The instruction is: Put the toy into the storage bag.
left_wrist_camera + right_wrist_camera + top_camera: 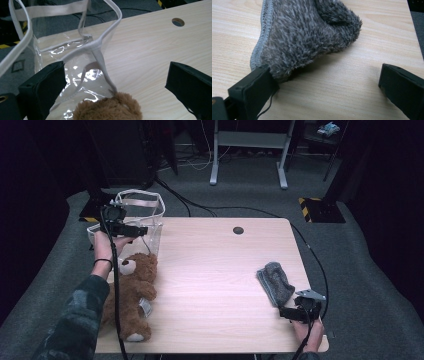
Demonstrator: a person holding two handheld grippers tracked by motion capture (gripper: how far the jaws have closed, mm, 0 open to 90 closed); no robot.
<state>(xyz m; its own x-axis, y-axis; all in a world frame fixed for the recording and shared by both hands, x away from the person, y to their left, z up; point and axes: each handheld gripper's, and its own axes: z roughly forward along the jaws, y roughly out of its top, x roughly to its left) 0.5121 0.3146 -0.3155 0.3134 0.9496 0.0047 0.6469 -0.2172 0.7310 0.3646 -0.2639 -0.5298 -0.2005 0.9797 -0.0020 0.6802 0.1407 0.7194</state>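
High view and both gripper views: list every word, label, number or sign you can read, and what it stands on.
No readable text anywhere.
White tag on the brown plush teddy bear: too small and blurred to read.
Clear plastic tote bag with white straps, grey fuzzy cloth, light wooden table: no writing.

Spread wide over the wooden table [342, 82], right gripper [325, 87] jaws, left one touching a grey fuzzy cloth [304, 32].
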